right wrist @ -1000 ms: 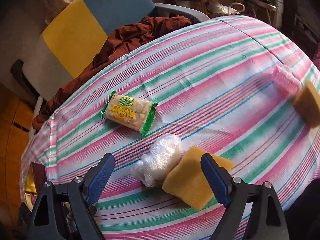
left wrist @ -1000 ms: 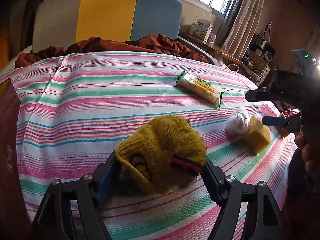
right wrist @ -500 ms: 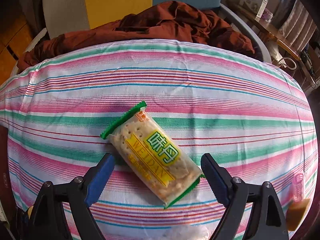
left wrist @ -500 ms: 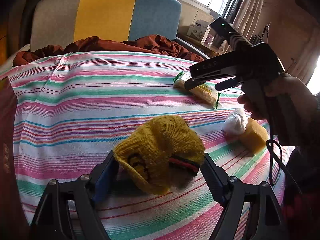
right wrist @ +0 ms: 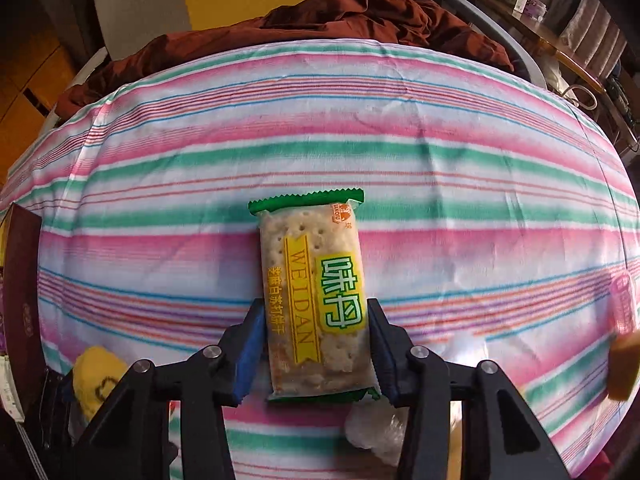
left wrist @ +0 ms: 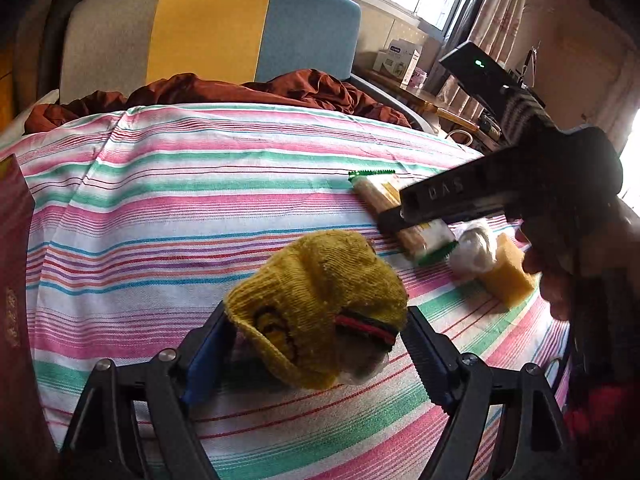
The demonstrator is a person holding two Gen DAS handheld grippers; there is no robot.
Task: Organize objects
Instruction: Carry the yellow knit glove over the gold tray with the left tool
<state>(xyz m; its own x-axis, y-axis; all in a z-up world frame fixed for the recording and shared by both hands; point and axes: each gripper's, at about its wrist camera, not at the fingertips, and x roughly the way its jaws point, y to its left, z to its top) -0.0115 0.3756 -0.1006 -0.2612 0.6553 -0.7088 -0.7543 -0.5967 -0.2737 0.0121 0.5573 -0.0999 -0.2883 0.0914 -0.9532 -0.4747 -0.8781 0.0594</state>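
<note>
My left gripper (left wrist: 316, 344) is shut on a yellow knitted sock (left wrist: 320, 304) and holds it just above the striped cloth (left wrist: 180, 208). My right gripper (right wrist: 316, 344) is shut on a green-edged cracker packet (right wrist: 312, 292), with both pads against its long sides; the packet lies on the striped cloth (right wrist: 360, 128). In the left wrist view the right gripper's black body covers the middle of the packet (left wrist: 376, 196). The sock also shows at the lower left of the right wrist view (right wrist: 98, 372).
A white plastic-wrapped lump (left wrist: 474, 248) and a yellow sponge (left wrist: 508, 276) lie right of the packet. A dark red box (left wrist: 12, 280) stands at the left edge. Brown fabric (left wrist: 280, 88) and a yellow-blue chair (left wrist: 248, 28) lie behind. A pink item (right wrist: 622, 300) and another sponge (right wrist: 624, 364) are far right.
My right gripper moved from over the sponge and plastic lump to the cracker packet, turned in line with it and closed on its sides. My left gripper kept the sock almost still.
</note>
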